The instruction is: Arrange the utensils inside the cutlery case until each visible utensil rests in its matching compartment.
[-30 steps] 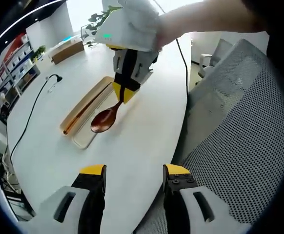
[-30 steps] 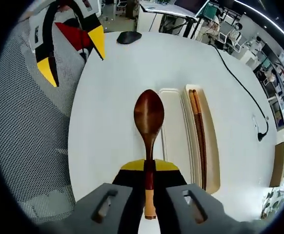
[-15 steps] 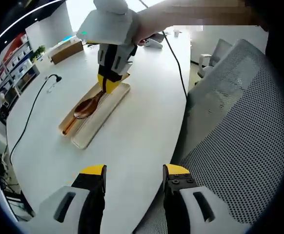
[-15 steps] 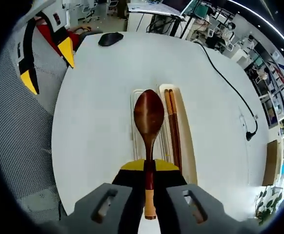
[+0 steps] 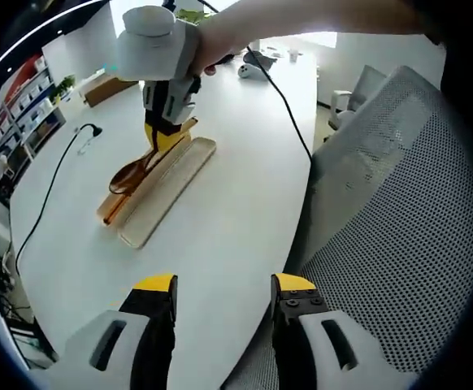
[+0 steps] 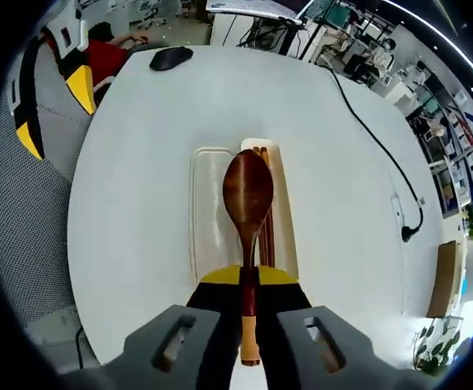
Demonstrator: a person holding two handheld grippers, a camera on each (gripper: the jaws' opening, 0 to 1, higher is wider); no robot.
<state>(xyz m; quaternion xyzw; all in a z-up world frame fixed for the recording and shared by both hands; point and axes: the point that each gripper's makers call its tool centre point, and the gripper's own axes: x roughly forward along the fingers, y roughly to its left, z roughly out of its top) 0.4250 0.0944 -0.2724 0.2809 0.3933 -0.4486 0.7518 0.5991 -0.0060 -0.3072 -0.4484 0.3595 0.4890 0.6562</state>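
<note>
Right claw [image 6: 249,280], clamped on the dark wooden spoon [image 6: 248,195], hovers over the pale 2-compartment cutlery case [image 6: 212,215] holding brown chopsticks [image 6: 266,236]; next, lowering into the free compartment; left claw [image 5: 223,286] open, idle.

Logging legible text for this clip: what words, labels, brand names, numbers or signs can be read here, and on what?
None can be read.
Spoon, cutlery case, chopsticks, table: no print shows.
Right gripper, left gripper: plain yellow, black and grey, no lettering shows.
Background shelves: coloured items too small and blurred to read.
</note>
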